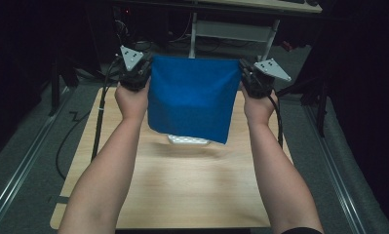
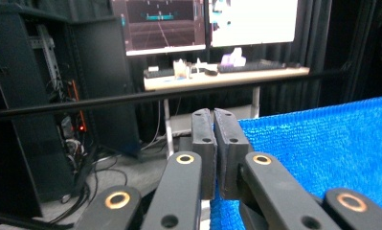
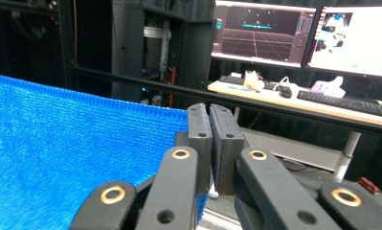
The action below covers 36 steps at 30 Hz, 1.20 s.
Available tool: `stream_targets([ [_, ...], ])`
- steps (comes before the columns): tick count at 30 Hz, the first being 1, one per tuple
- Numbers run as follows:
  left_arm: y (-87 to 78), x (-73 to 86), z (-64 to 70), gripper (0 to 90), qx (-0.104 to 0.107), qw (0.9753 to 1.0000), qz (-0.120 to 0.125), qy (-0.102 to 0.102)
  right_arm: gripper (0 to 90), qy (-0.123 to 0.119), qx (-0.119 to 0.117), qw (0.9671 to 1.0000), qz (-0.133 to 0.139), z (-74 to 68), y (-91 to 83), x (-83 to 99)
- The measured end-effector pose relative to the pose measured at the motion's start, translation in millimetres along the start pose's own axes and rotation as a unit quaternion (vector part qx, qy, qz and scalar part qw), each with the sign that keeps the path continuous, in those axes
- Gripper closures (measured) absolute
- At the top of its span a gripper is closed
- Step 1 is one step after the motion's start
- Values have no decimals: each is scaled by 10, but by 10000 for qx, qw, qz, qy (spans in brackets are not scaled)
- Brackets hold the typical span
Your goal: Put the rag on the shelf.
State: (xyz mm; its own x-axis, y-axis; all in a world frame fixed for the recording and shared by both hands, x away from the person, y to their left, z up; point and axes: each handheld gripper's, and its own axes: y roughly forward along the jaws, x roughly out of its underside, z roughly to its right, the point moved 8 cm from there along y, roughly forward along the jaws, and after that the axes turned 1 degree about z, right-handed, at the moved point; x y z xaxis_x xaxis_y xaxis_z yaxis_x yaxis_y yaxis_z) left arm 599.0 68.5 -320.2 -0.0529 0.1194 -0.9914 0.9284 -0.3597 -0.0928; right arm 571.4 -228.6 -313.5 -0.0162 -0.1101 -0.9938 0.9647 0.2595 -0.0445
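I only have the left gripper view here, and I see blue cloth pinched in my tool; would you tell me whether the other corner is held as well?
Observer: Yes, the right tool is shut on the opposite top corner of the blue cloth, with the left tool on the near corner.
Operator: Thank you. Is the cloth hanging free or resting on something?
Observer: It hangs stretched between both tools above the wooden table, its lower edge off the surface.
Operator: Is anything lying under it?
Observer: A small white object peeks out on the table just below the lower edge; I cannot tell what it is.
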Motion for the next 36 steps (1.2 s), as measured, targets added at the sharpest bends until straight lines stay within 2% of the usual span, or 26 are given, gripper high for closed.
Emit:
stream_targets([
  [1, 41, 56, -6, 879, -20, 9999, -95, 62, 886, 43, 6, 9999, -99, 8, 62, 68],
  [2, 118, 168, -11, 879, 1, 9996, -269, 72, 886, -20, 16, 9998, -176, 12, 95, 111],
  [5, 201, 349, -12, 877, 53, 9991, -429, 23, 886, -92, 61, 9993, -366, 25, 190, 256],
  [6, 201, 349, -12, 877, 53, 9991, -429, 23, 886, -121, 88, 9989, -454, 29, 225, 312],
  [8, 243, 483, 5, 876, 77, 9985, -535, 92, 886, -189, 115, 9983, -534, 34, 260, 366],
  [9, 274, 623, 18, 876, 122, 9976, -679, 35, 886, -245, 123, 9974, -663, 31, 302, 464],
  [11, 281, 682, 16, 876, 136, 9974, -708, -11, 886, -252, 109, 9967, -763, 20, 326, 559],
  [14, 297, 856, 34, 876, 338, 9954, -886, -151, 886, -232, 106, 9962, -828, 10, 337, 648],
  [15, 292, 968, 45, 876, 413, 9940, -1004, -153, 886, -211, 72, 9957, -899, 0, 337, 735],
  [16, 292, 968, 45, 876, 413, 9940, -1004, -153, 886, -175, 66, 9954, -935, -9, 334, 782],
  [17, 276, 1068, 55, 876, 483, 9929, -1069, -217, 886, -193, 54, 9952, -959, -18, 332, 830],
  [18, 276, 1068, 55, 876, 483, 9929, -1069, -217, 886, -203, 30, 9947, -1006, -28, 329, 881],
  [19, 263, 1166, 80, 875, 575, 9904, -1231, -252, 886, -186, 21, 9944, -1043, -38, 320, 930],
  [21, 242, 1211, 103, 875, 657, 9903, -1194, -275, 886, -171, 8, 9941, -1070, -49, 310, 976],
  [25, 160, 1420, 139, 874, 734, 9873, -1356, -390, 886, -153, -60, 9922, -1232, -108, 243, 1199],
  [26, 160, 1420, 139, 874, 734, 9873, -1356, -390, 886, -124, -63, 9919, -1261, -118, 228, 1236],
  [29, 68, 1575, 169, 874, 777, 9851, -1455, -478, 885, -78, -104, 9911, -1324, -151, 178, 1331],
  [32, 19, 1650, 195, 874, 807, 9837, -1542, -461, 885, -14, -152, 9904, -1375, -189, 144, 1391],
  [36, -50, 1734, 225, 875, 856, 9833, -1521, -519, 885, 34, -188, 9895, -1436, -247, 103, 1504],
])
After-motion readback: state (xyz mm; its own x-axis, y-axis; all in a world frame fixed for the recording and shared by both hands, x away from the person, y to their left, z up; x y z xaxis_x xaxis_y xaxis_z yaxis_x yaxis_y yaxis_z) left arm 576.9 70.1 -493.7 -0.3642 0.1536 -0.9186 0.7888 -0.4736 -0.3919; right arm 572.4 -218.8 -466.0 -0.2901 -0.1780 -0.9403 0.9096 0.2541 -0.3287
